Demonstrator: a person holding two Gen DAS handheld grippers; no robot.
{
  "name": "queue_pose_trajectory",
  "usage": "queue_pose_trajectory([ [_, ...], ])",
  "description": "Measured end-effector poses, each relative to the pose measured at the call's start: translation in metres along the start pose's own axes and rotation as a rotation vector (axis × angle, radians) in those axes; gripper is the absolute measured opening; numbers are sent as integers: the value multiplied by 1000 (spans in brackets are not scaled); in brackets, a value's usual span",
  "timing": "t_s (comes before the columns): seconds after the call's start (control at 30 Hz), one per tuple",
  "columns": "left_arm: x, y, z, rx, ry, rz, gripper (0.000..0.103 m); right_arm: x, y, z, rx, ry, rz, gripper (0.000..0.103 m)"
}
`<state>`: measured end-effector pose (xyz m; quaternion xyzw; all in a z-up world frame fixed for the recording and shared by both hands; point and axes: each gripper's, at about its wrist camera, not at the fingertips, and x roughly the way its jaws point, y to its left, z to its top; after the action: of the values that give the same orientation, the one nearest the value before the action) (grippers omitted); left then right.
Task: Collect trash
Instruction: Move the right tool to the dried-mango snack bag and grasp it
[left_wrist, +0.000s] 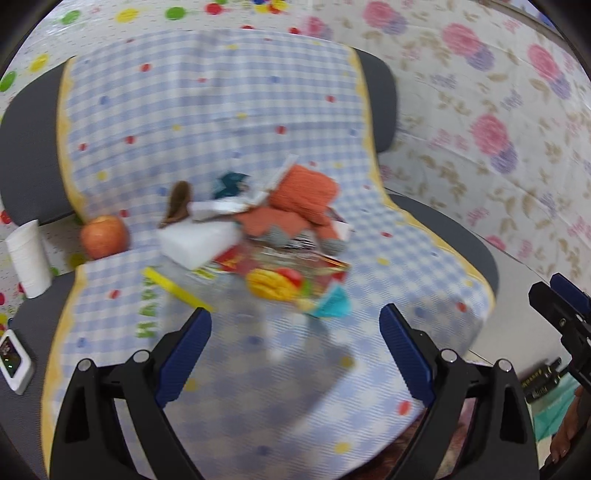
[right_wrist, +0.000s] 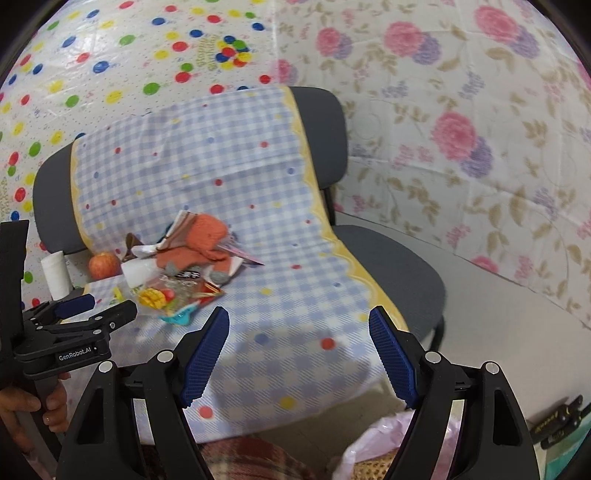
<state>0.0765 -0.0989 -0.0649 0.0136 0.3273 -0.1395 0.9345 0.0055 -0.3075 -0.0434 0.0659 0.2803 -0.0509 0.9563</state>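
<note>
Chair (right_wrist: 388, 266) draped with checked cloth (right_wrist: 266, 295); trash pile (right_wrist: 184, 269) sits far left on the seat against the backrest: orange knit item (left_wrist: 303, 195), white wrapper (left_wrist: 195, 240), red snack packet (left_wrist: 280, 273). Apple (left_wrist: 105, 236) and paper cup (left_wrist: 27, 258) lie left of it. Left gripper (left_wrist: 295, 325) empty, jaws wide, aimed at the pile, likely ready to pick. Right gripper (right_wrist: 297, 332) also wide and empty, over bare cloth. Pink bag (right_wrist: 388, 443) lies near, probably for deposits.

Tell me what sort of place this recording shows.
Probably a staged corner of a room, not a lived-in home: a grey chair draped with a checked cloth, patterned sheets covering the walls, and a pile of wrappers on the seat.
</note>
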Motion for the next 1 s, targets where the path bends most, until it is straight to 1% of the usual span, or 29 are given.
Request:
queue_pose_trajectory([
  [0.17, 0, 34, 10, -42, -21, 57, 90, 17, 32, 11, -63, 3, 42, 76],
  [0.23, 1, 47, 15, -47, -33, 94, 90, 25, 44, 13, -88, 9, 61, 76],
  [0.43, 5, 85, 17, -76, -29, 171, 90, 52, 81, 11, -168, 59, 140, 76],
  [0.67, 19, 116, 8, -125, 2, 200, 90, 84, 127, -4, -291, 131, 191, 76],
  [0.77, 26, 123, 7, -136, 11, 199, 90, 100, 144, -13, -351, 160, 194, 76],
  [0.87, 33, 130, 6, -145, 18, 201, 90, 115, 155, -17, -378, 185, 195, 76],
  [0.93, 37, 133, 6, -153, 26, 200, 90, 123, 163, -20, -403, 186, 180, 76],
  [1.0, 39, 133, 6, -154, 31, 202, 90, 127, 169, -18, -424, 167, 169, 76],
])
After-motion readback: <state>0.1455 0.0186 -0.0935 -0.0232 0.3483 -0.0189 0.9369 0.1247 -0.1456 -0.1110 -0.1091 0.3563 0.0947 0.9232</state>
